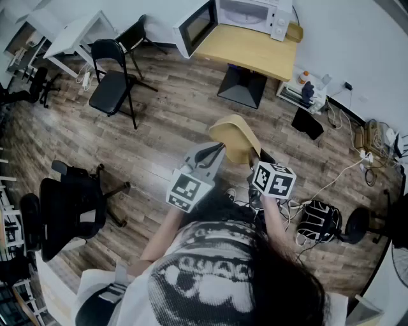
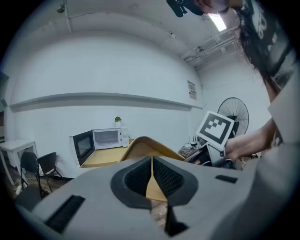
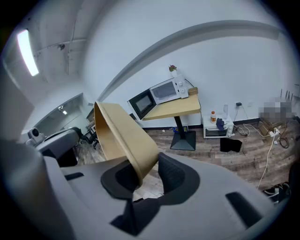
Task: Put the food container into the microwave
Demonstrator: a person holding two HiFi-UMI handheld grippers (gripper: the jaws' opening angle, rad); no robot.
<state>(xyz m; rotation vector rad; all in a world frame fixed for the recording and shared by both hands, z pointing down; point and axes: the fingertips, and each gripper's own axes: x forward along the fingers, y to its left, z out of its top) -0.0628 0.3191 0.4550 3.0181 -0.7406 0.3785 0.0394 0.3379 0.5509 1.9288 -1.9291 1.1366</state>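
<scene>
A tan, bowl-shaped food container (image 1: pixel 234 137) hangs in the air in front of me, held from both sides. My left gripper (image 1: pixel 217 148) is shut on its left rim; in the left gripper view the thin tan wall (image 2: pixel 151 185) runs between the closed pads. My right gripper (image 1: pixel 260 155) is shut on the right wall, which stands between the jaws in the right gripper view (image 3: pixel 126 138). The white microwave (image 1: pixel 247 13) sits on a wooden table (image 1: pixel 252 51) across the room, its door (image 1: pixel 196 27) swung open to the left. The microwave (image 2: pixel 108 138) shows straight ahead of the container.
Wood floor lies between me and the table. A black folding chair (image 1: pixel 113 76) and a white desk (image 1: pixel 76 35) stand at the left, an office chair (image 1: pixel 64 210) near left. Cables and bags (image 1: pixel 319 219) lie at right; a low shelf (image 1: pixel 299 89) sits beside the table.
</scene>
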